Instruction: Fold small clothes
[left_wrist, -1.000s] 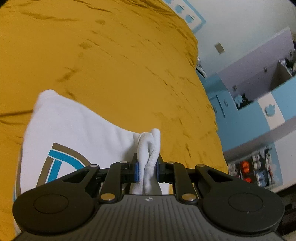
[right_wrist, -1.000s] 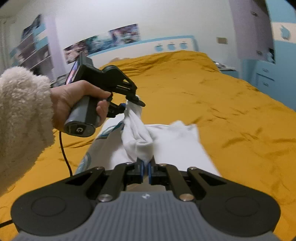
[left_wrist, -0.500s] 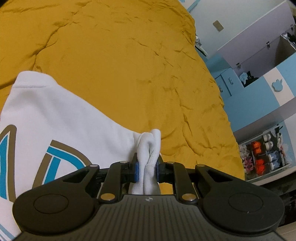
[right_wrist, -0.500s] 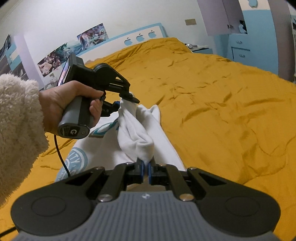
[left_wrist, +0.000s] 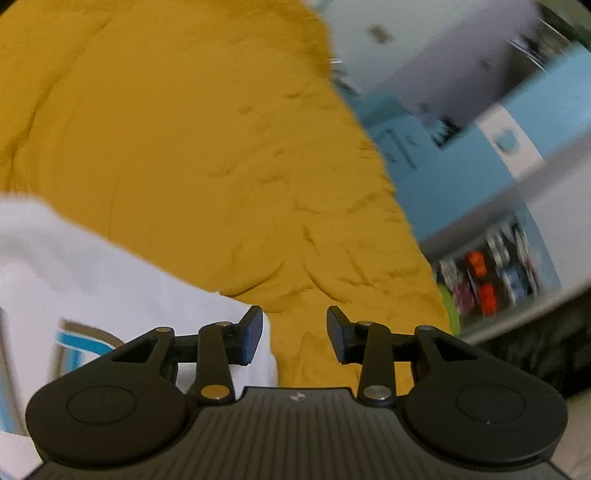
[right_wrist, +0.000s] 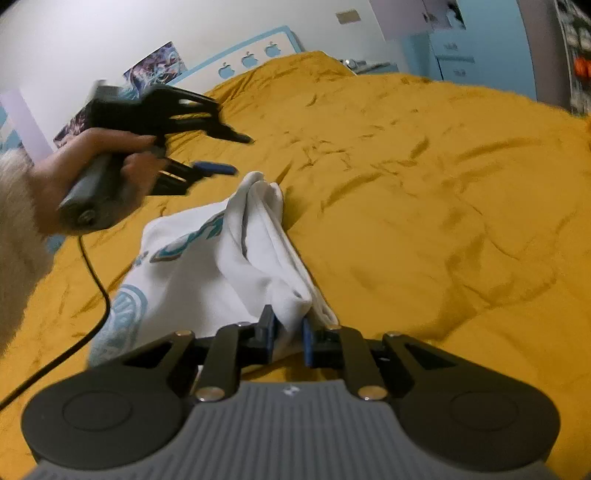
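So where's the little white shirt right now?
The white shirt lies on the yellow bedspread, its near edge between the right tongs, which are opening; the left tongs, also opening, hover empty above it.

Black tongs (right_wrist: 290, 334) with blue pads (ribbed grey base), fluffy cream sleeve (right_wrist: 16, 236), black cable (right_wrist: 94, 273).

The right gripper (right_wrist: 289, 334), jaws opening, has the white shirt (right_wrist: 236, 266) between its fingers (right_wrist: 266, 332).
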